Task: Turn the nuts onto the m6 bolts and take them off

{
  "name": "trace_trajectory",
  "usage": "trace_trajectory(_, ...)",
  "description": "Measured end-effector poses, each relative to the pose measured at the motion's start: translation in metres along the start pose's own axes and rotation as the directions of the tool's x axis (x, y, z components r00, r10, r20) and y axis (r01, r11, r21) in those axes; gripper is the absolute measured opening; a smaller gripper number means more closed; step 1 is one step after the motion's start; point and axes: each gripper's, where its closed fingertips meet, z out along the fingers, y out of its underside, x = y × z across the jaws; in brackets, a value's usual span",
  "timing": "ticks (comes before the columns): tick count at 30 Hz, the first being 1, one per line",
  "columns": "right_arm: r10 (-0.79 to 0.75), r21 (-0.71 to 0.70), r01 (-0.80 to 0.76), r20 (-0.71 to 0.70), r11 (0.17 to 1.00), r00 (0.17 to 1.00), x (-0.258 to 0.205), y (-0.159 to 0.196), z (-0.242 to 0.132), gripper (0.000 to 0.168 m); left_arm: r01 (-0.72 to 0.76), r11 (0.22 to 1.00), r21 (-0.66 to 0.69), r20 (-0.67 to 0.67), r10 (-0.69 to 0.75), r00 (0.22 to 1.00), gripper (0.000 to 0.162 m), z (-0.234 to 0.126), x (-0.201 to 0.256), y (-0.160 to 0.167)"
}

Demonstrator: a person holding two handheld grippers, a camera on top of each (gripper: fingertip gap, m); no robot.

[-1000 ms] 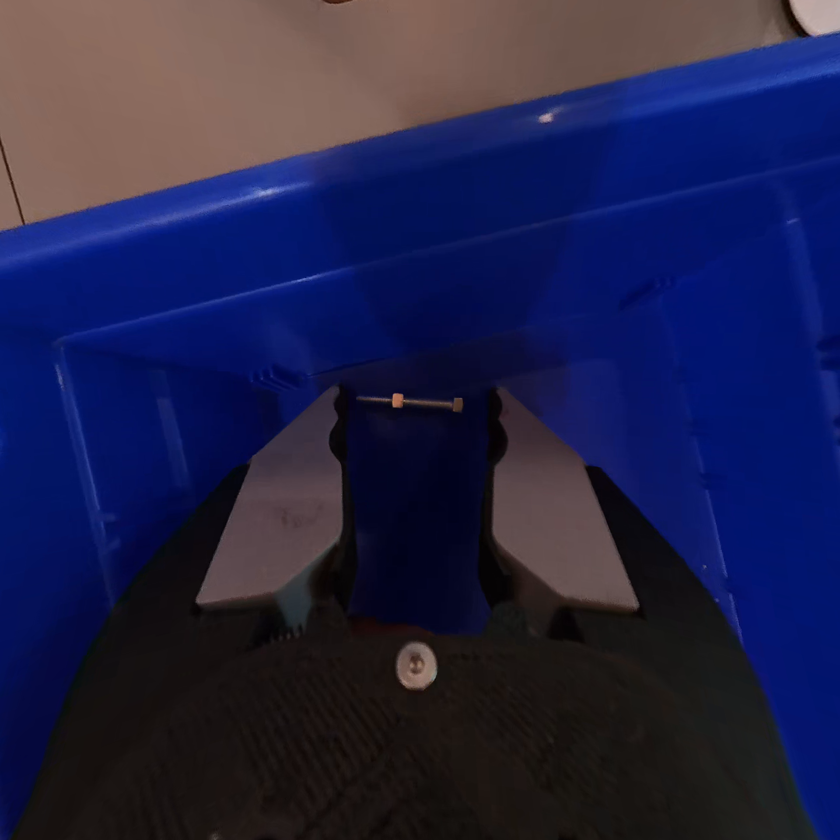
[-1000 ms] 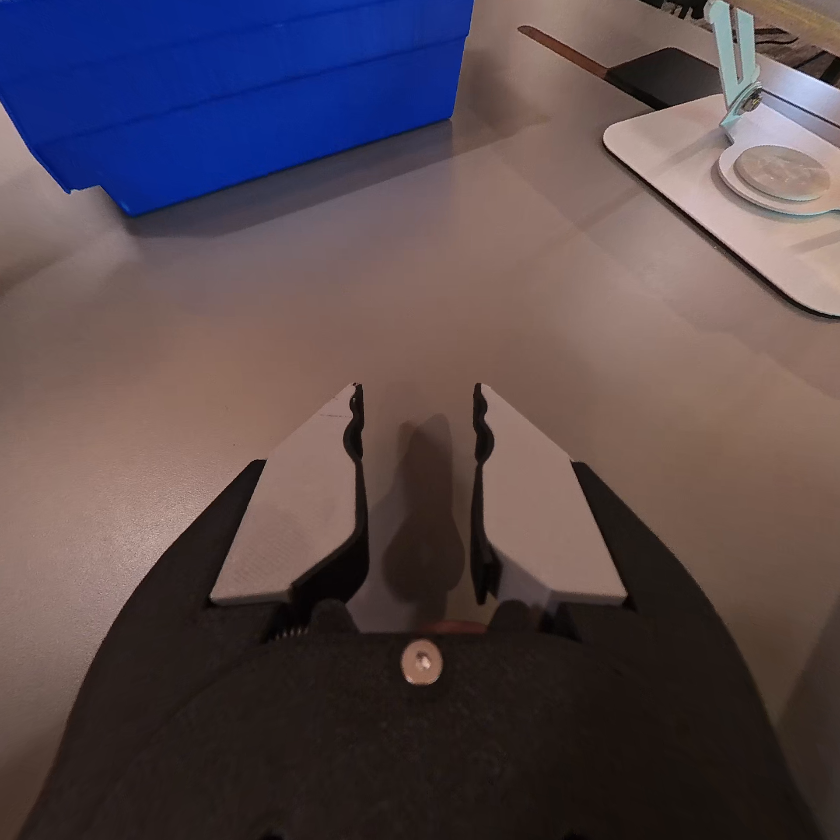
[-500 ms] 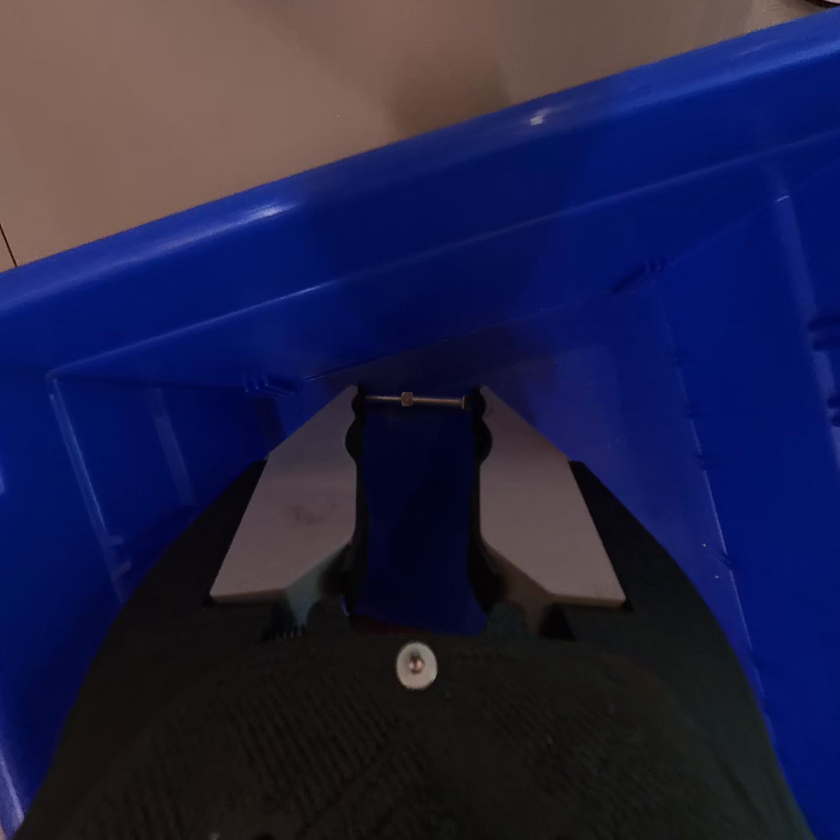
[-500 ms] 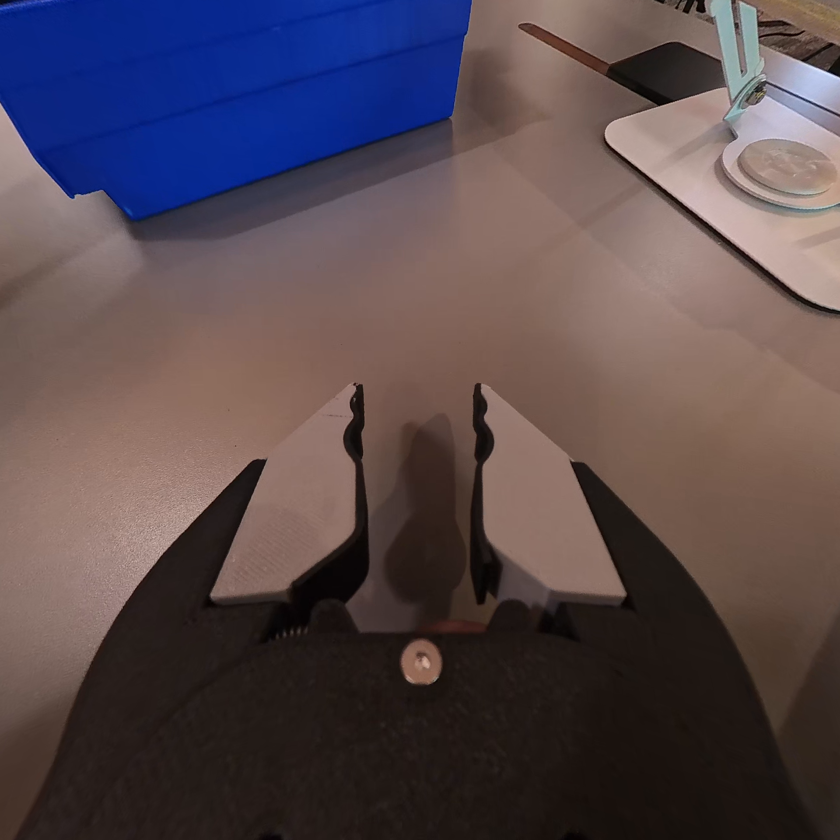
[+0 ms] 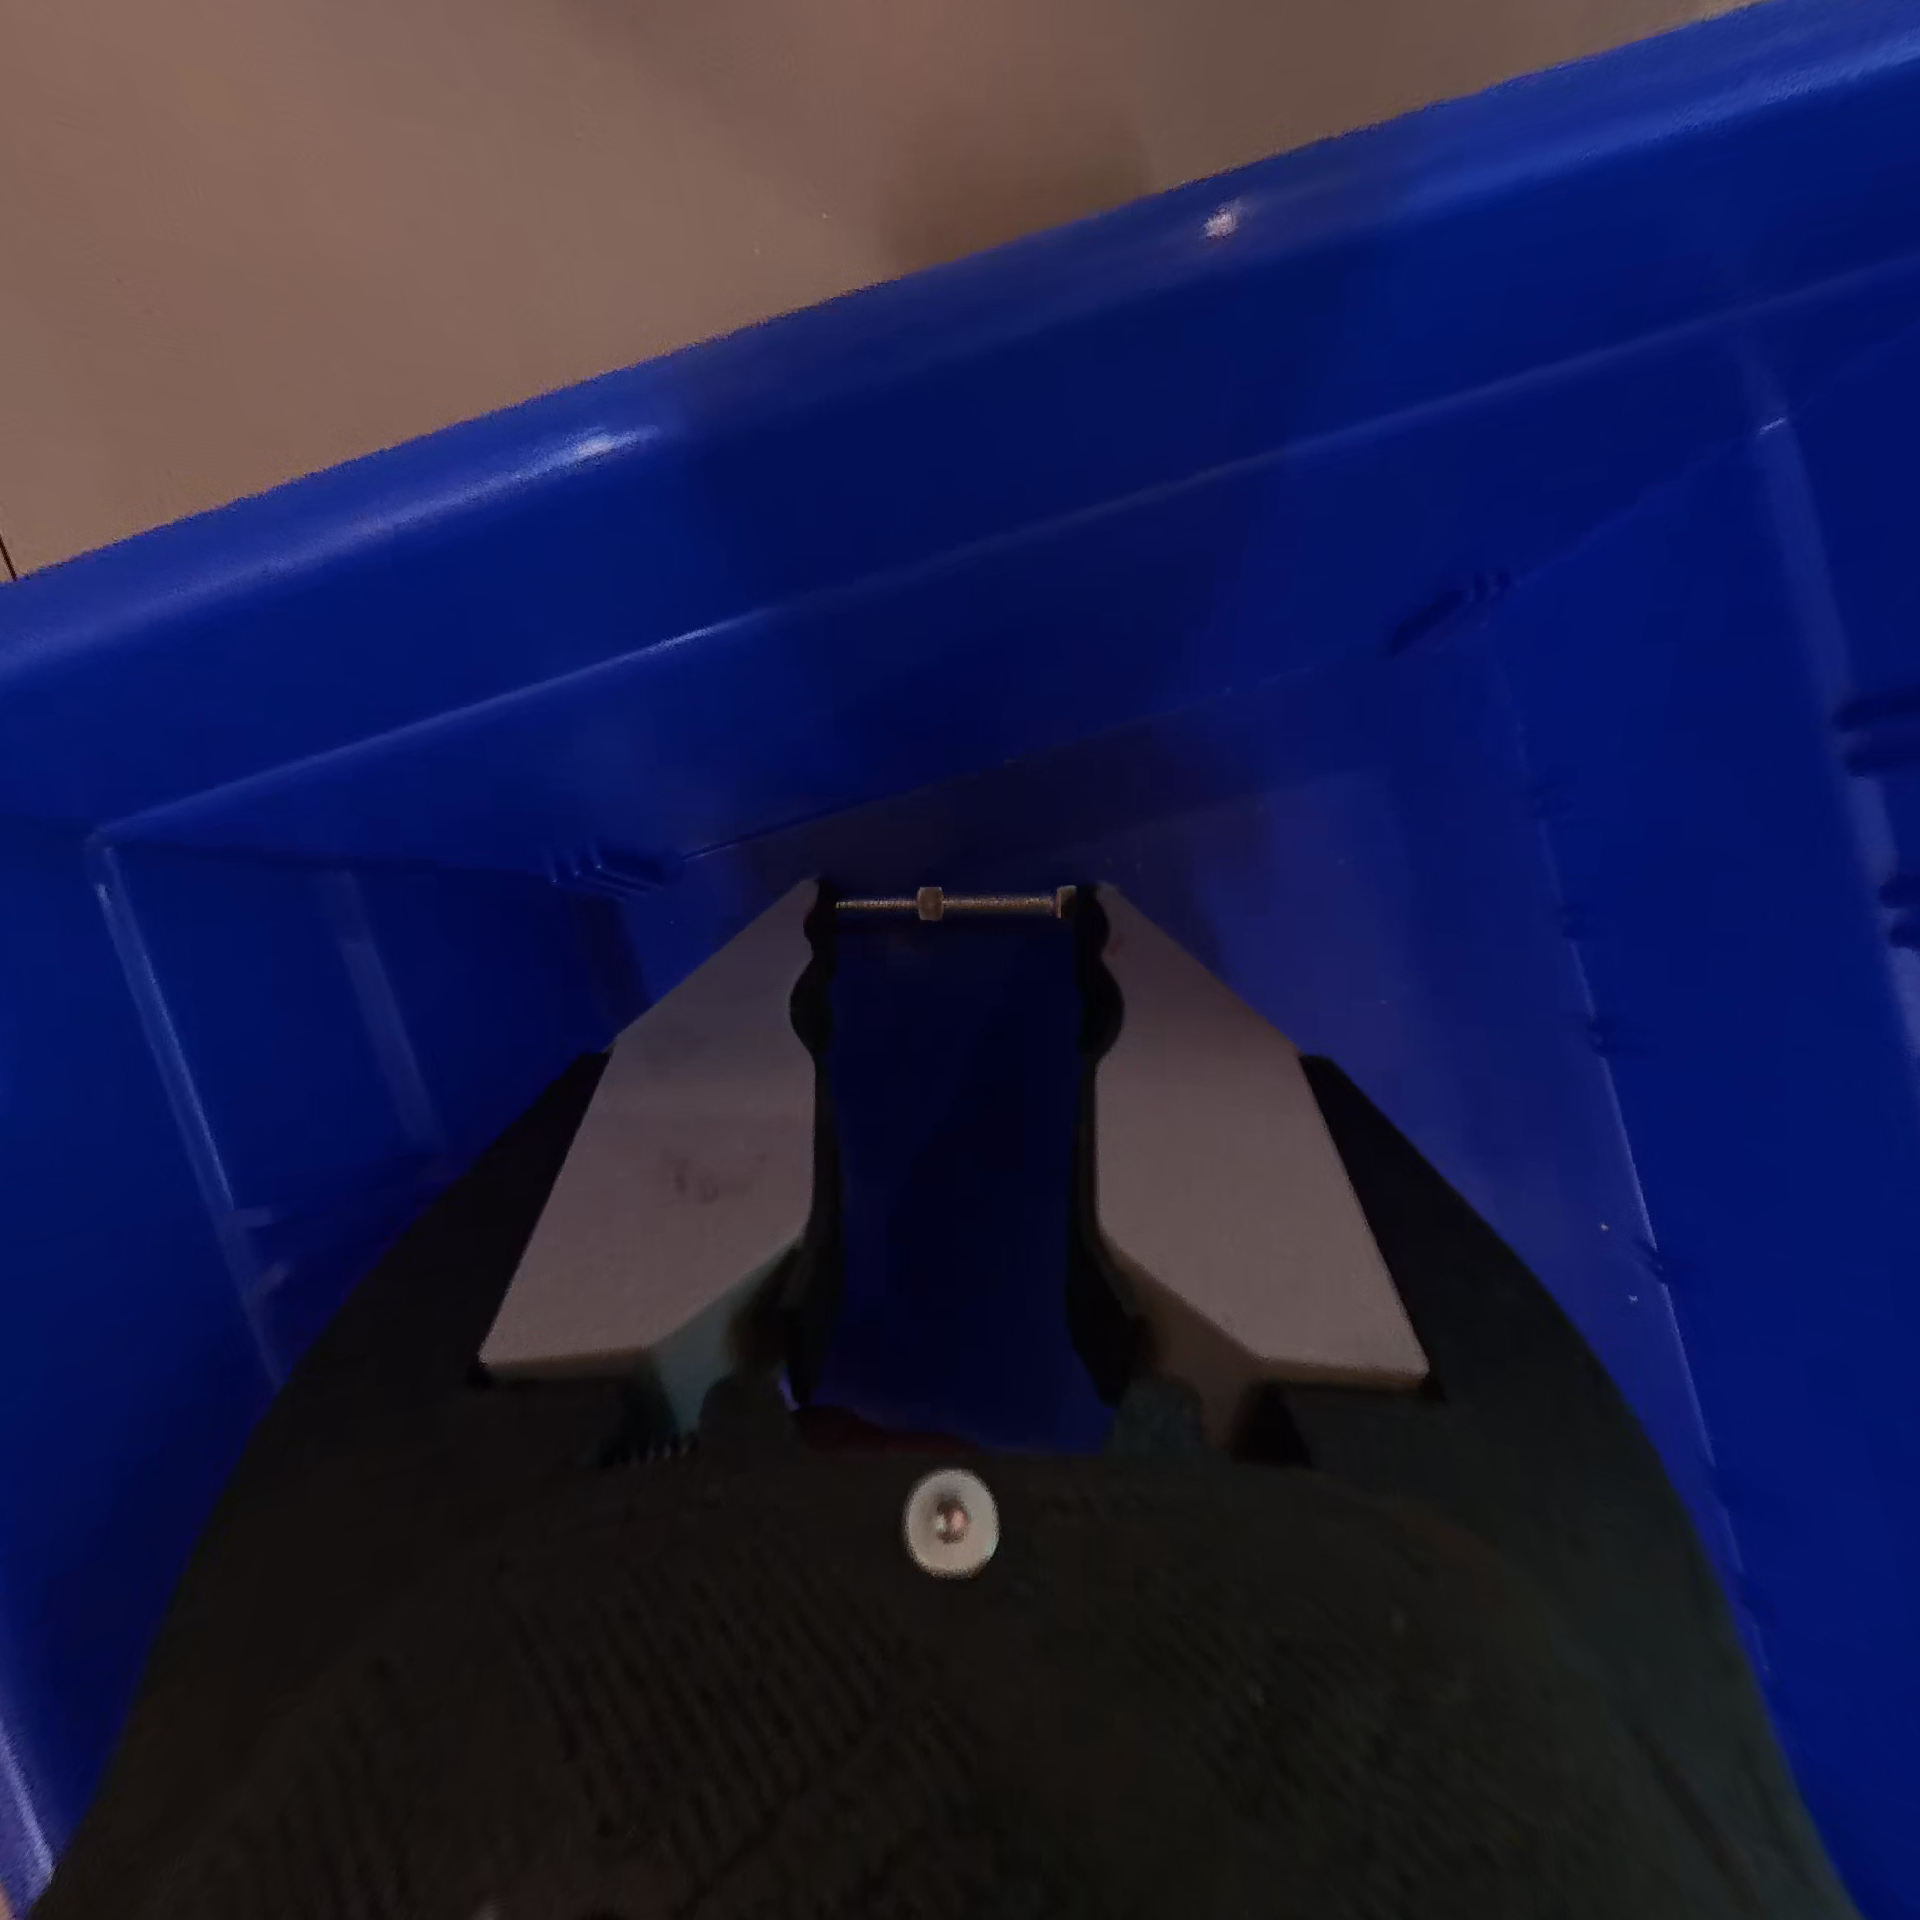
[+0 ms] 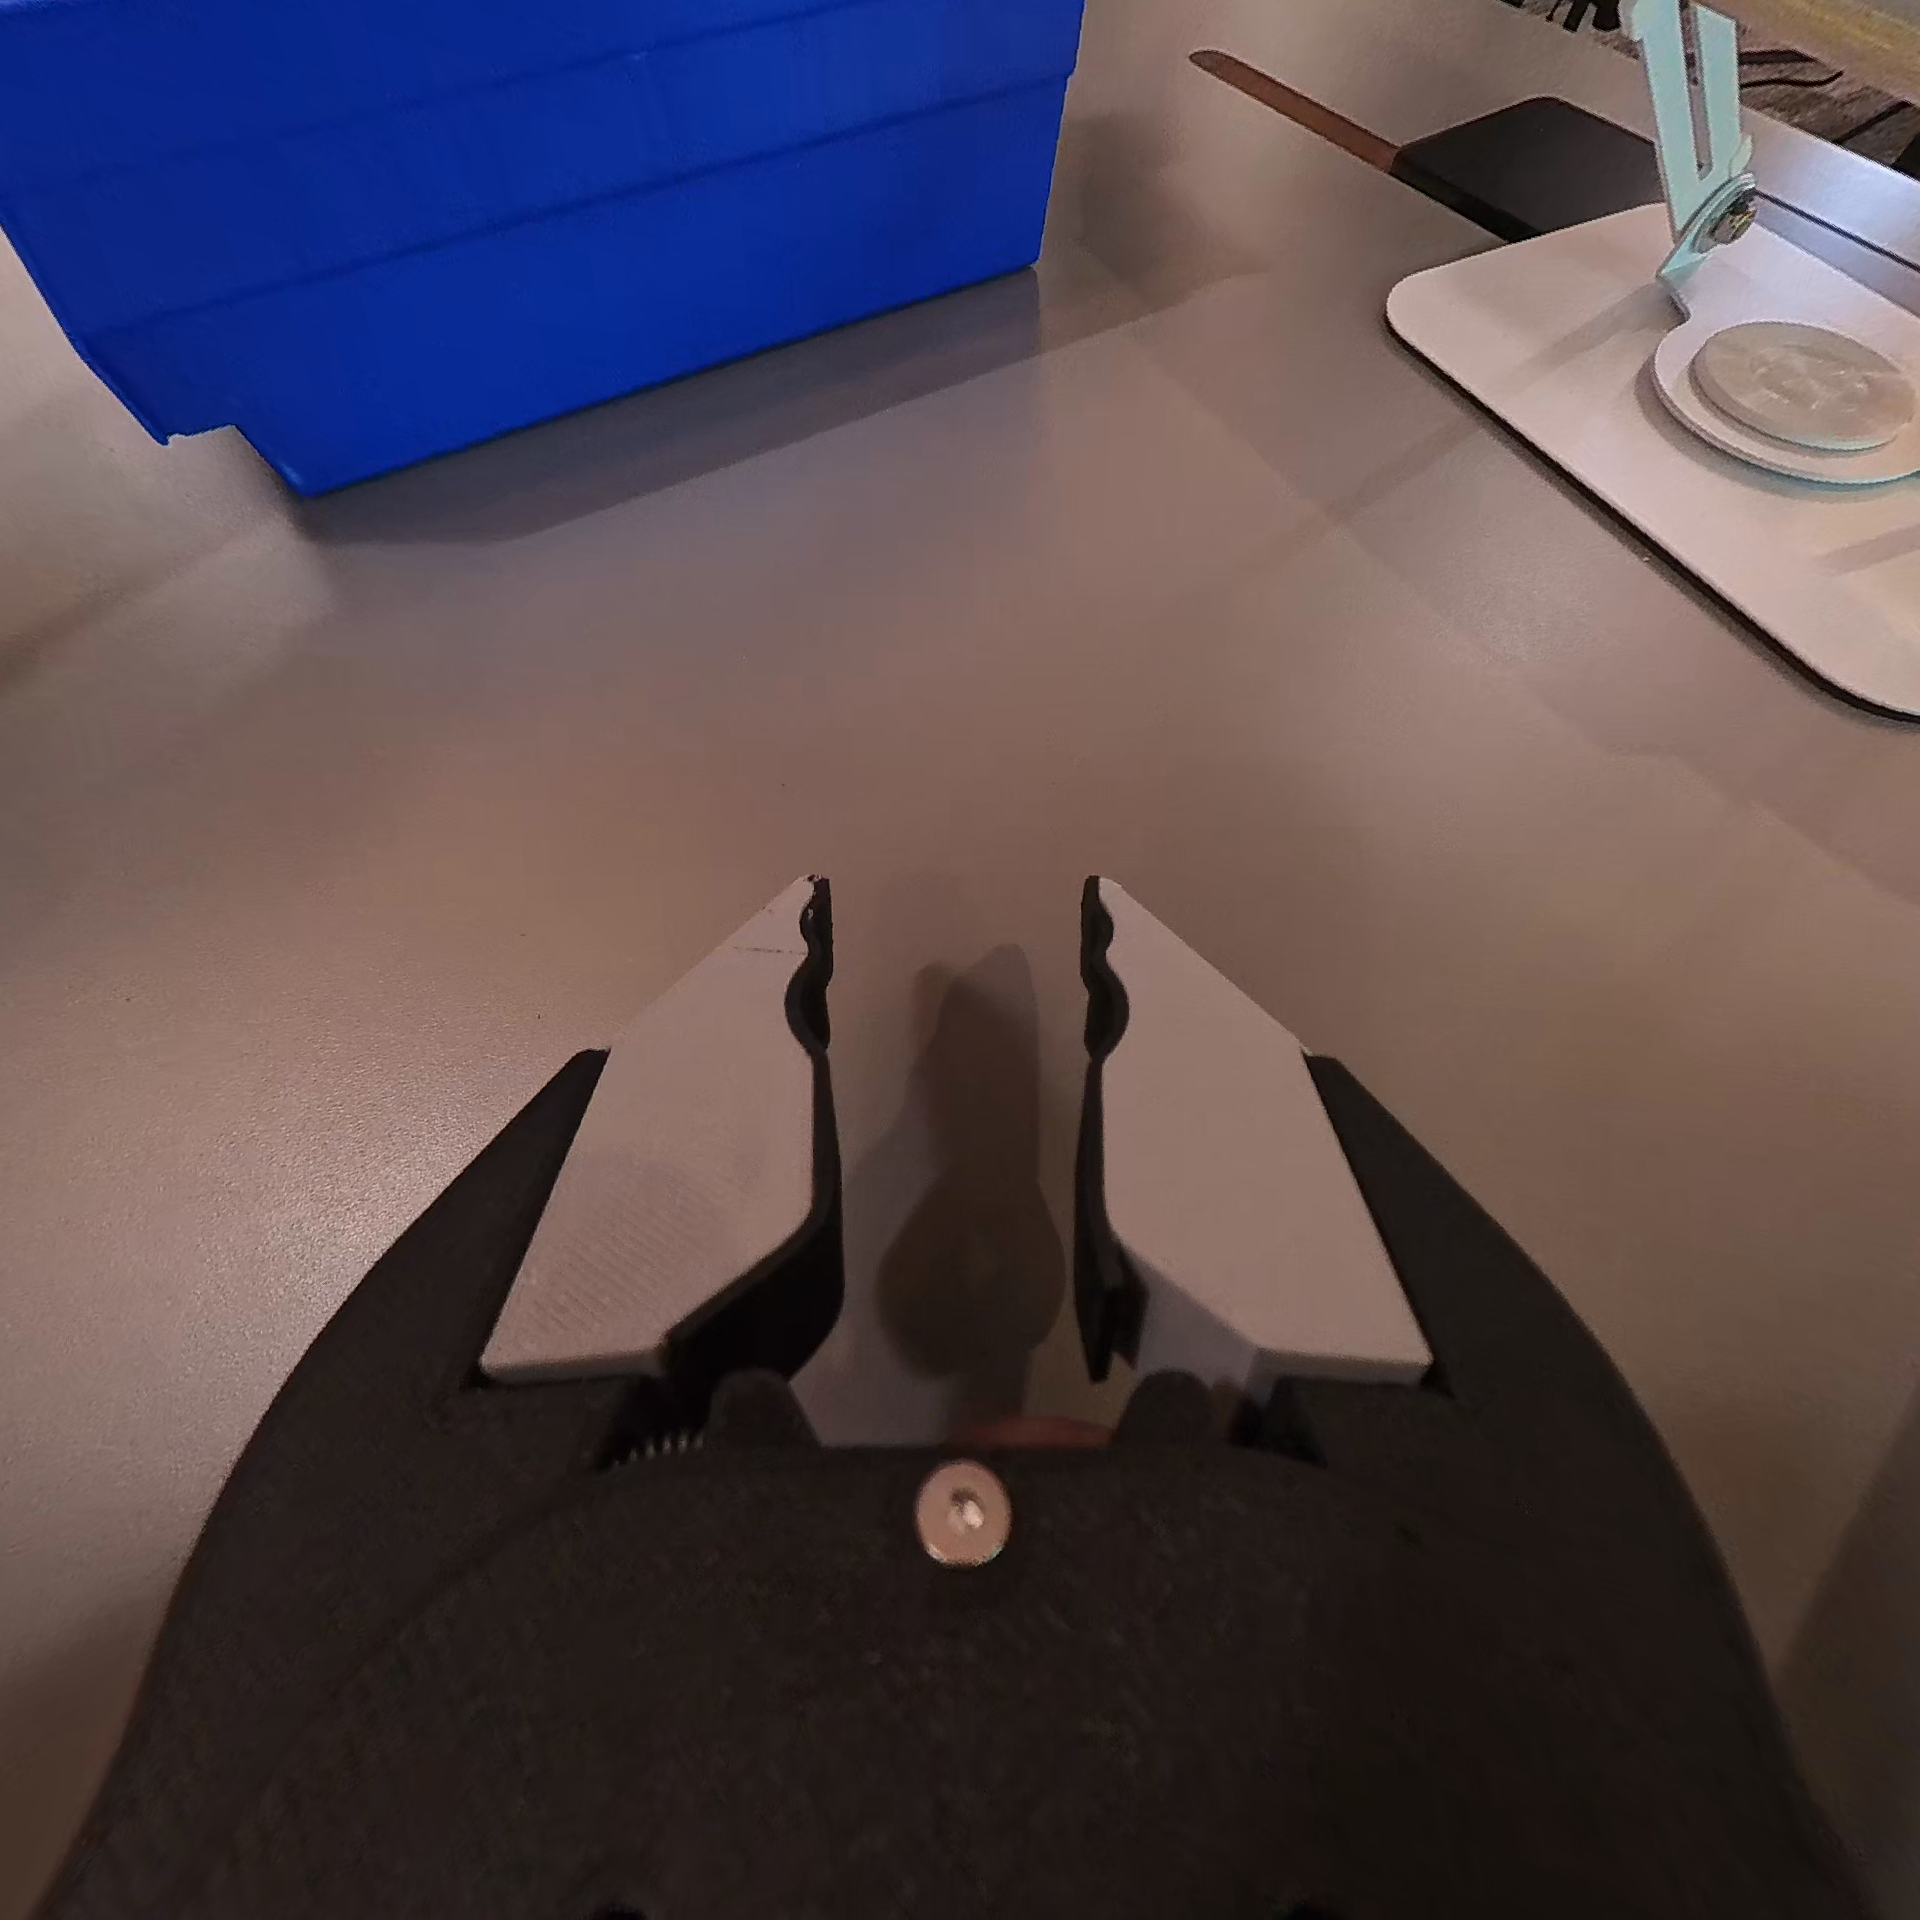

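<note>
In the left wrist view my left gripper (image 5: 954, 914) reaches down into a blue bin (image 5: 935, 499). A thin metal bolt (image 5: 997, 905) lies crosswise between its fingertips, one end against each. A small nut (image 5: 930, 904) sits on the bolt left of its middle, and the bolt's head is at the right fingertip. The jaws are closed in on the bolt's two ends. In the right wrist view my right gripper (image 6: 956, 904) is open and empty, low over the grey table (image 6: 935, 675). The blue bin (image 6: 571, 229) stands at the far left there.
A white plate (image 6: 1538, 343) carrying a round disc and a pale green bracket (image 6: 1694, 135) stands at the far right, with a black flat object (image 6: 1538, 156) behind it. The bin's walls close in around my left gripper. Across from one pair of fingers to the other is roughly 35 cm.
My left gripper's jaws have closed in until both fingertips meet the bolt's ends. The bin rim has dropped lower in that view. My right gripper has barely moved.
</note>
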Motion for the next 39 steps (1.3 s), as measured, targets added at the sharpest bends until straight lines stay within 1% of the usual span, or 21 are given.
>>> trace_trajectory(3, 0.002, 0.001, -0.002, 0.001, 1.0, 1.0, 0.0, 0.0, 0.0, 0.045, -0.004, 1.0, -0.005, 0.01, 0.004, 1.0, 0.046, 0.0, 0.0, 0.0)
trace_trajectory(8, -0.001, 0.003, 0.001, -0.001, 1.0, 1.0, 0.0, 0.0, 0.0, 0.045, -0.084, 0.996, 0.0, 0.03, 0.084, 0.996, 0.046, -0.013, 0.009, -0.004)
trace_trajectory(11, 0.003, 0.013, -0.003, 0.002, 1.0, 1.0, -0.001, -0.002, -0.002, 0.045, -0.173, 0.983, 0.067, 0.069, 0.168, 0.983, 0.045, -0.04, 0.017, -0.021)
trace_trajectory(13, 0.013, 0.025, -0.013, 0.019, 1.0, 1.0, -0.002, -0.004, -0.004, 0.045, -0.251, 0.955, 0.158, 0.075, 0.242, 0.967, 0.045, -0.066, 0.035, -0.037)
trace_trajectory(14, 0.023, 0.037, -0.024, 0.034, 0.999, 0.999, -0.004, -0.007, -0.006, 0.045, -0.308, 0.926, 0.22, 0.072, 0.299, 0.951, 0.045, -0.082, 0.051, -0.045)
trace_trajectory(15, 0.034, 0.055, -0.037, 0.056, 0.998, 0.998, -0.005, -0.01, -0.008, 0.045, -0.372, 0.882, 0.289, 0.073, 0.367, 0.927, 0.045, -0.099, 0.072, -0.05)
trace_trajectory(16, 0.047, 0.079, -0.053, 0.084, 0.995, 0.995, -0.008, -0.016, -0.012, 0.044, -0.443, 0.82, 0.363, 0.08, 0.446, 0.891, 0.045, -0.116, 0.098, -0.054)
trace_trajectory(17, 0.06, 0.114, -0.074, 0.118, 0.991, 0.991, -0.011, -0.023, -0.017, 0.043, -0.517, 0.736, 0.436, 0.105, 0.53, 0.842, 0.045, -0.133, 0.126, -0.054)
trace_trajectory(19, 0.087, 0.194, -0.131, 0.22, 0.972, 0.972, -0.02, -0.039, -0.03, 0.043, -0.646, 0.545, 0.534, 0.219, 0.649, 0.728, 0.045, -0.161, 0.18, -0.049)
trace_trajectory(21, 0.112, 0.258, -0.214, 0.359, 0.942, 0.927, -0.031, -0.056, -0.046, 0.04, -0.722, 0.311, 0.618, 0.303, 0.753, 0.584, 0.045, -0.182, 0.243, -0.029)
trace_trajectory(22, 0.124, 0.271, -0.26, 0.434, 0.927, 0.893, -0.037, -0.062, -0.054, 0.039, -0.733, 0.207, 0.648, 0.34, 0.782, 0.522, 0.045, -0.189, 0.272, -0.017)
trace_trajectory(23, 0.135, 0.275, -0.306, 0.503, 0.911, 0.854, -0.042, -0.067, -0.062, 0.038, -0.745, 0.134, 0.654, 0.377, 0.795, 0.474, 0.045, -0.191, 0.296, -0.006)
trace_trajectory(25, 0.14, 0.275, -0.375, 0.611, 0.885, 0.779, -0.051, -0.074, -0.076, 0.037, -0.772, 0.011, 0.636, 0.461, 0.796, 0.391, 0.045, -0.188, 0.333, 0.012)
trace_trajectory(26, 0.14, 0.268, -0.396, 0.648, 0.878, 0.748, -0.055, -0.076, -0.08, 0.038, -0.781, -0.052, 0.623, 0.501, 0.792, 0.347, 0.045, -0.186, 0.348, 0.02)
trace_trajectory(27, 0.14, 0.257, -0.407, 0.673, 0.877, 0.727, -0.059, -0.077, -0.083, 0.038, -0.785, -0.103, 0.611, 0.542, 0.777, 0.32, 0.045, -0.184, 0.36, 0.024)
trace_trajectory(29, 0.148, 0.235, -0.407, 0.683, 0.883, 0.715, -0.061, -0.074, -0.081, 0.037, -0.781, -0.164, 0.602, 0.583, 0.759, 0.29, 0.045, -0.181, 0.379, 0.031)
trace_trajectory(31, 0.144, 0.218, -0.389, 0.684, 0.895, 0.715, -0.064, -0.071, -0.079, 0.032, -0.764, -0.194, 0.615, 0.592, 0.753, 0.286, 0.045, -0.181, 0.391, 0.035)
trace_trajectory(33, 0.128, 0.209, -0.372, 0.699, 0.904, 0.704, -0.07, -0.068, -0.08, 0.027, -0.767, -0.198, 0.611, 0.596, 0.752, 0.28, 0.045, -0.178, 0.396, 0.036)
trace_trajectory(35, 0.101, 0.211, -0.351, 0.715, 0.912, 0.692, -0.076, -0.068, -0.083, 0.006, -0.768, -0.202, 0.608, 0.604, 0.745, 0.282, 0.045, -0.176, 0.396, 0.034)
trace_trajectory(36, 0.097, 0.215, -0.342, 0.706, 0.915, 0.701, -0.075, -0.068, -0.082, 0.003, -0.761, -0.196, 0.618, 0.595, 0.749, 0.29, 0.045, -0.175, 0.396, 0.033)
trace_trajectory(39, 0.092, 0.216, -0.325, 0.689, 0.921, 0.719, -0.074, -0.066, -0.081, 0.002, -0.739, -0.177, 0.65, 0.566, 0.762, 0.315, 0.045, -0.173, 0.395, 0.033)
